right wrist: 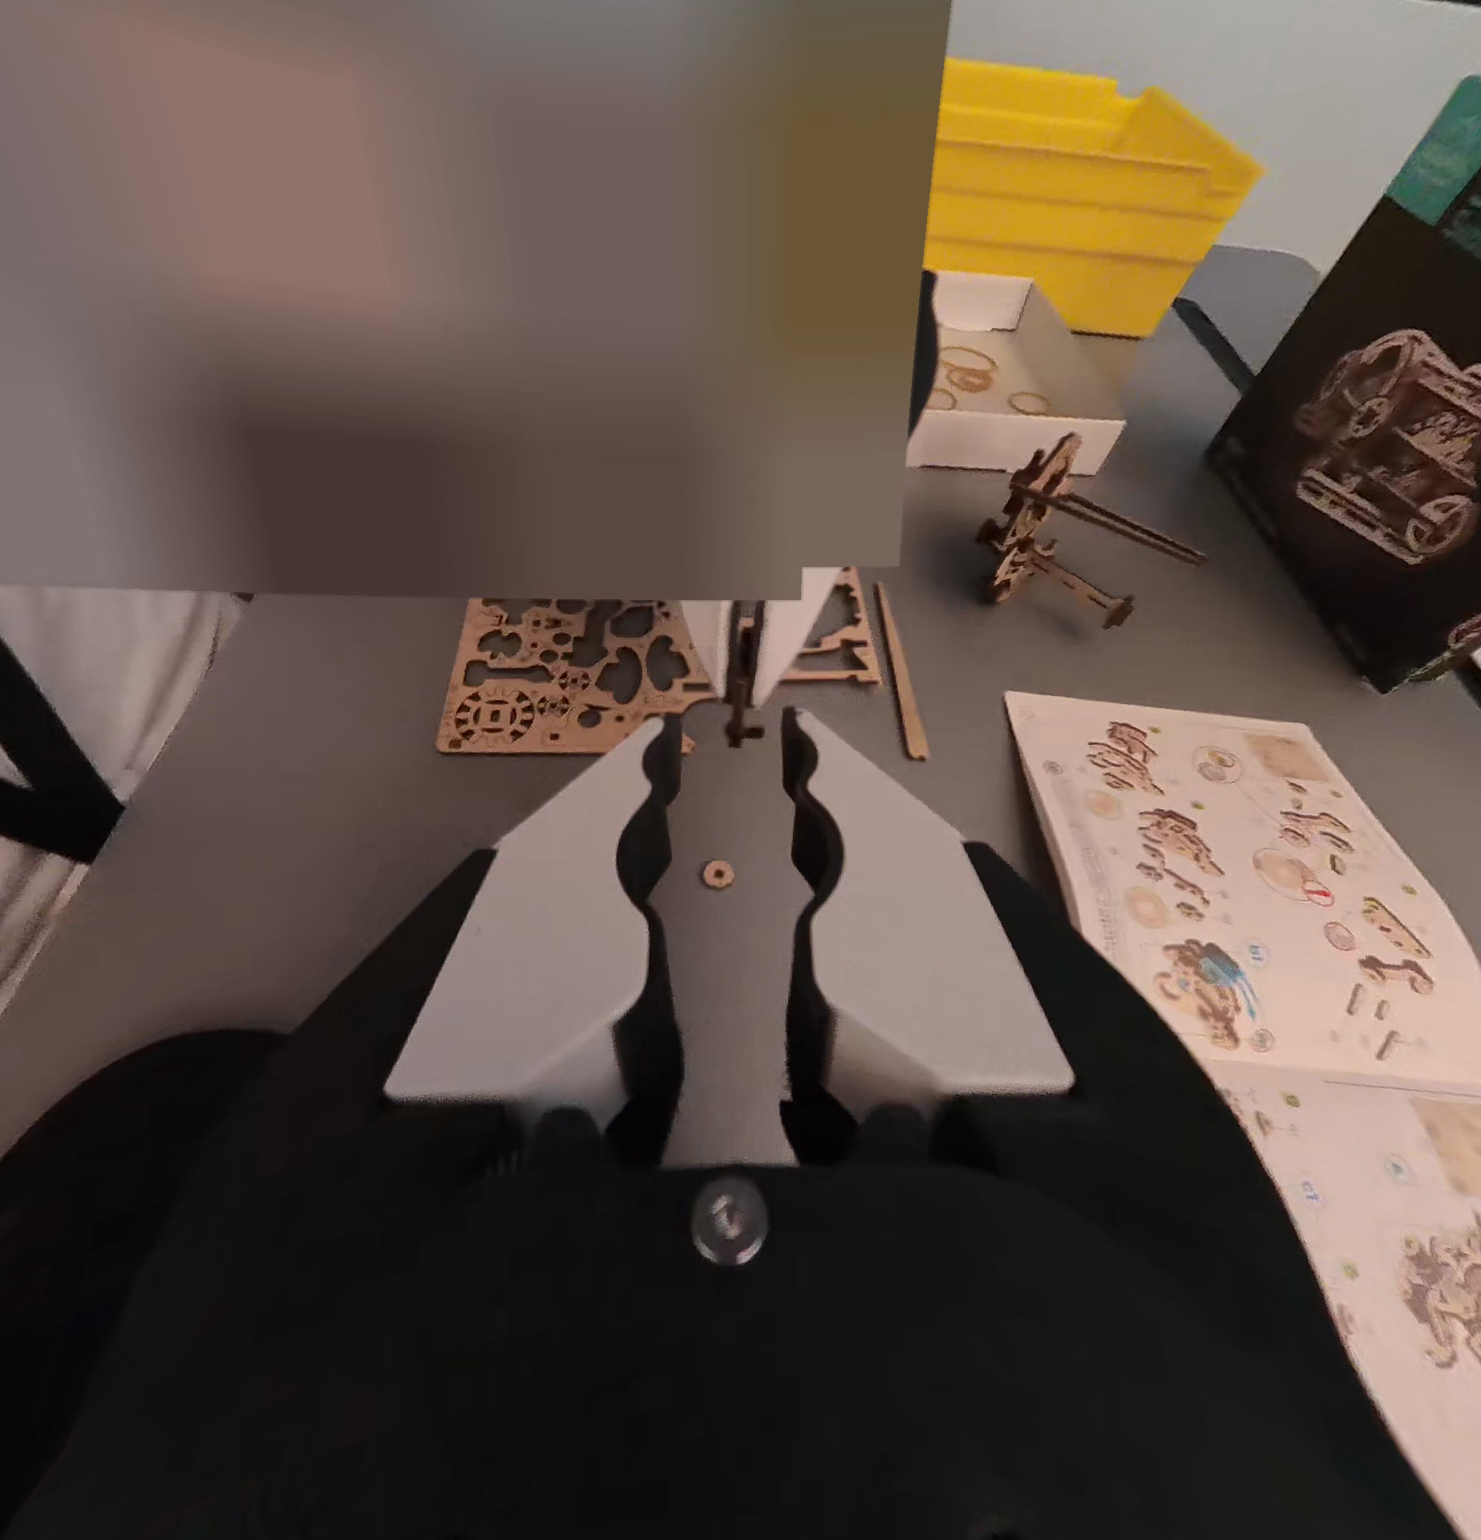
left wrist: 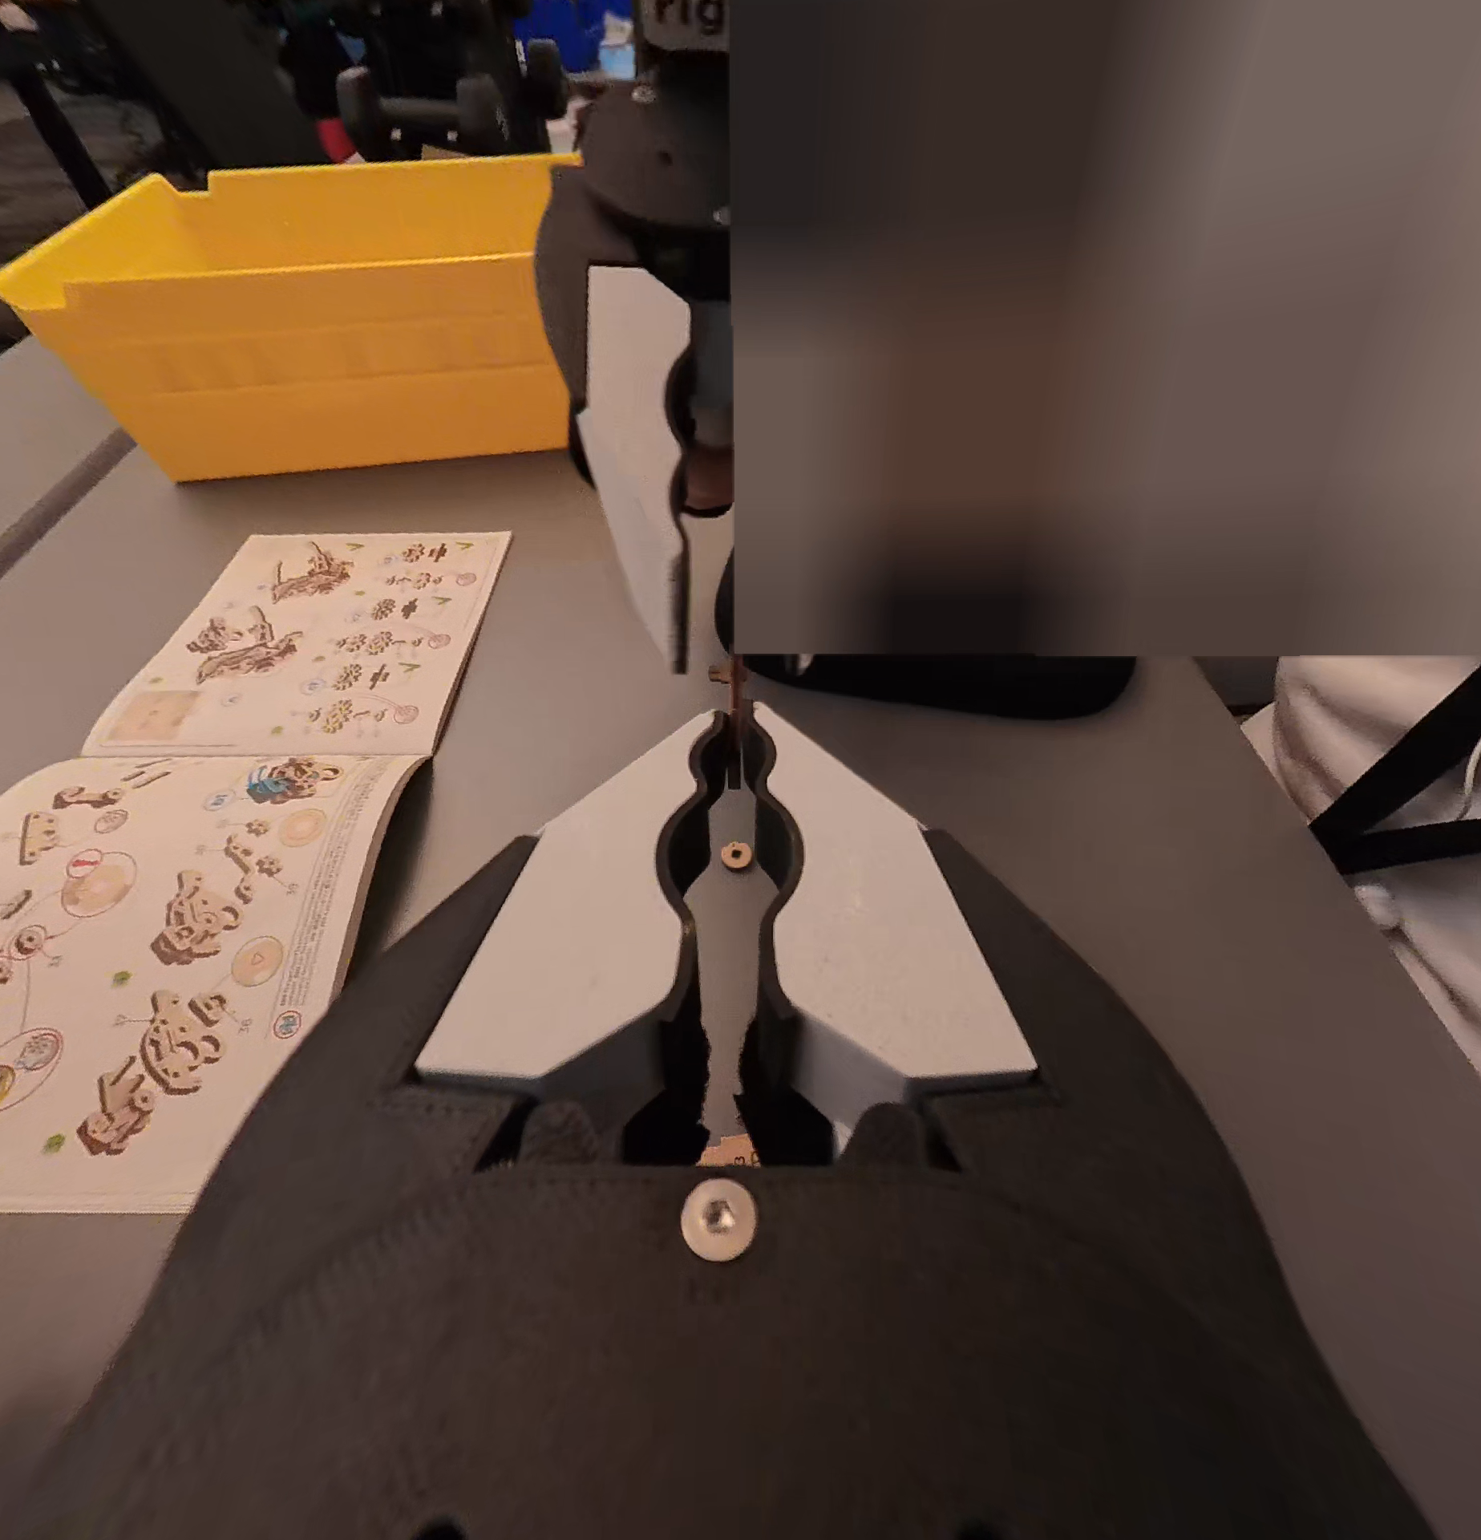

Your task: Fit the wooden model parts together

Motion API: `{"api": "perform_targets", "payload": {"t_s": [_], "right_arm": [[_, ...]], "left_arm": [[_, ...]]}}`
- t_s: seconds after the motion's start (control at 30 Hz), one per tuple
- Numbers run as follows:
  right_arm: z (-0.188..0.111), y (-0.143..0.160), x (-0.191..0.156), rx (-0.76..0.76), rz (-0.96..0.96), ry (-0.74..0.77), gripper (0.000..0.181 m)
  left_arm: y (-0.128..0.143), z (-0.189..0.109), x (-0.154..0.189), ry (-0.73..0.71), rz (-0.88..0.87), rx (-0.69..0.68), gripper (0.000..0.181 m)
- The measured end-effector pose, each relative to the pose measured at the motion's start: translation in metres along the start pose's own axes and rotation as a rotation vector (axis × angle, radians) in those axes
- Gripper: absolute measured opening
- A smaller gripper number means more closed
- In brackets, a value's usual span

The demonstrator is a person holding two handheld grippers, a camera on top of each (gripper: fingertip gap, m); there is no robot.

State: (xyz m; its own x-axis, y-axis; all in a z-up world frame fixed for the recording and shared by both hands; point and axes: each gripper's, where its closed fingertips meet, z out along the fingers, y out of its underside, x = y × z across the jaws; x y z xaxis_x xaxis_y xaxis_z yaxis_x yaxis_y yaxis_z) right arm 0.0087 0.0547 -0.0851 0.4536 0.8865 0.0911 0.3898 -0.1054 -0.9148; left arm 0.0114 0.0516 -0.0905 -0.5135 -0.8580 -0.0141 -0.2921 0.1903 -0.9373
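Two grippers meet tip to tip over the middle of the grey table (right wrist: pixel 303 833). The left gripper (left wrist: pixel 733 717) has its jaws clenched on a thin wooden strip (left wrist: pixel 735 692) that pokes out just past its tips. The right gripper (right wrist: pixel 730 733) faces it with jaws released, a clear gap between them, and the strip's end (right wrist: pixel 741 708) sits just in front of that gap without touching either finger as far as the views show. A small wooden ring (right wrist: pixel 718 874) lies flat on the table under the grippers, showing between the right fingers. Behind the strip, toward the person's side of the table, lies a punched-out wooden sheet (right wrist: pixel 553 675) with a loose thin stick (right wrist: pixel 899 675) beside it. An open instruction booklet (right wrist: pixel 1220 875) lies flat to one side. Farther toward the far edge stand a partly built wooden model (right wrist: pixel 1045 517), a small white box (right wrist: pixel 1012 400) with rings in it, and a yellow bin (left wrist: pixel 303 317); a dark product box (right wrist: pixel 1386 417) stands upright near the table edge
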Motion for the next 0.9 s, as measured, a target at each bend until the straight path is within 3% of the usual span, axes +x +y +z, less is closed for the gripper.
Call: {"api": "perform_targets", "payload": {"t_s": [0.07,0.6,0.9], "right_arm": [[-0.003,0.001,-0.003,0.018,0.016,-0.006,0.013],[0.007,0.034,-0.007,-0.153,-0.052,0.013,0.006],[0.006,0.031,-0.009,-0.097,-0.006,-0.021,0.005]], "left_arm": [[0.005,0.003,0.001,-0.002,0.014,-0.028,0.0],[0.02,0.017,0.009,0.009,0.04,-0.123,0.0],[0.018,0.015,0.01,0.031,0.017,-0.108,0.0]]}}
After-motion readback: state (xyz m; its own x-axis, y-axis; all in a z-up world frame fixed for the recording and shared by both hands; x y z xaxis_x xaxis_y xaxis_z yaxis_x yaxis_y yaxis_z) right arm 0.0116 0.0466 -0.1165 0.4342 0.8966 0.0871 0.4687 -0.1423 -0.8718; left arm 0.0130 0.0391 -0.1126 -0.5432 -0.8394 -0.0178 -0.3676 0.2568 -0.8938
